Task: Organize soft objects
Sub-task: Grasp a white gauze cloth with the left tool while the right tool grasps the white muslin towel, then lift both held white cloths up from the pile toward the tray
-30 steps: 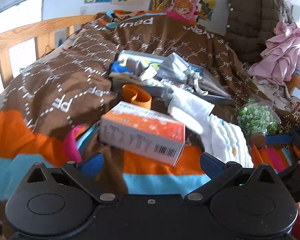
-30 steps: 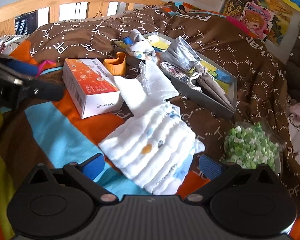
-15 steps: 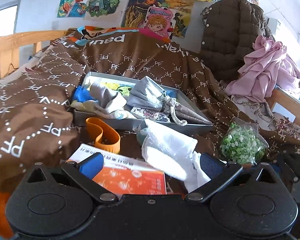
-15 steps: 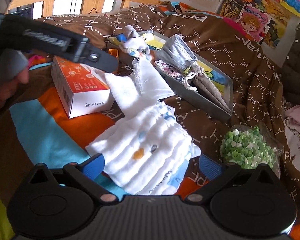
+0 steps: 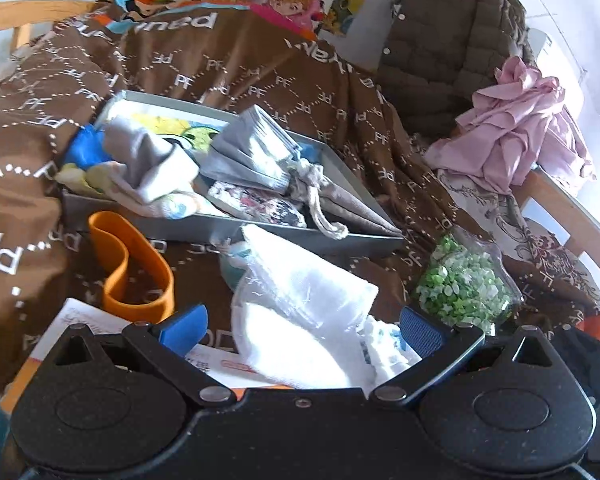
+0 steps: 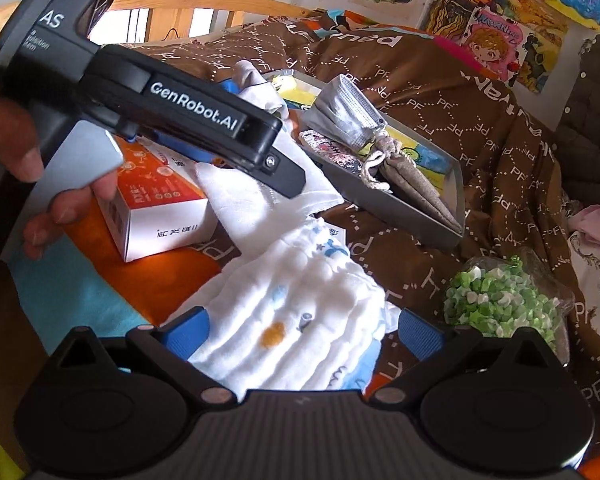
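White cloth [image 5: 300, 312] lies crumpled on the bed just in front of the grey tray [image 5: 352, 184], partly over the orange box [image 6: 160, 200], and the left gripper [image 5: 304, 322] hangs wide open with 1 finger on each side of it, holding nothing. Closing low on the thick folded part should lift it whole. The right gripper [image 6: 300, 328] is also open and empty over the printed cloth [image 6: 300, 312], so room is tight; the tray's near wall needs clearing first.
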Tool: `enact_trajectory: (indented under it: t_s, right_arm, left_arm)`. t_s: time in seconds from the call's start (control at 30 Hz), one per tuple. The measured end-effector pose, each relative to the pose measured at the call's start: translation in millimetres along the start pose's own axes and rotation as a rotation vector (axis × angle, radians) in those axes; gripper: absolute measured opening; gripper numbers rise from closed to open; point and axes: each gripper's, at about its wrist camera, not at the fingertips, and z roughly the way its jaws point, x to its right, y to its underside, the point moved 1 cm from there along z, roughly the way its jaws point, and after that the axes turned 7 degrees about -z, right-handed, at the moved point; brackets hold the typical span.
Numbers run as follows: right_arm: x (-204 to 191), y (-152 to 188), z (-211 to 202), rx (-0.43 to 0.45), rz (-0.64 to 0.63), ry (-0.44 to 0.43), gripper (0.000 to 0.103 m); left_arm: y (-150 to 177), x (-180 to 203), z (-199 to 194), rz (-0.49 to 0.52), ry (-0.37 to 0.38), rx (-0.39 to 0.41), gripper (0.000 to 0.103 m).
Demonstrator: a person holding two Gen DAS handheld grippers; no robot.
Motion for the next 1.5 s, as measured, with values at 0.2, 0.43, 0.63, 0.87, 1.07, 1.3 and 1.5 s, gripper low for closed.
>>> enact_trajectory:
  t_s: [0.2, 0.43, 0.63, 0.87, 1.07, 1.3, 1.5]
  right_arm:
    - [-4, 0, 5, -0.008, -0.001, -0.008, 0.103]
    - [-3, 3, 8, -0.017, 0.015, -0.017, 0.102]
    - [-1, 4, 6, -0.025, 0.042, -0.024, 0.095]
    - [-2, 6, 8, -0.054, 0.055, -0.029, 0.082]
    - [-3, 7, 8, -0.07, 0.051, -0.03, 0.065]
    - [-1, 5, 6, -0.096, 0.058, -0.027, 0.036]
    - [20, 1, -10, -0.077, 0.132, 0.038, 0.019]
  left_arm:
    - [3, 4, 7, 0.05, 0.037, -0.05, 0.092]
    - [3, 7, 7, 0.073, 0.037, -0.091, 0.071]
    - [7, 12, 5, 0.065, 0.04, -0.112, 0.045]
    - [14, 17, 10, 0.104, -0.008, -0.134, 0.024]
    - [12, 13, 10, 0.073, -0.029, -0.121, 0.02]
    - [14, 19, 11, 0.093, 0.005, -0.129, 0.039]
    - [14, 19, 12, 0.09, 0.014, -0.132, 0.04]
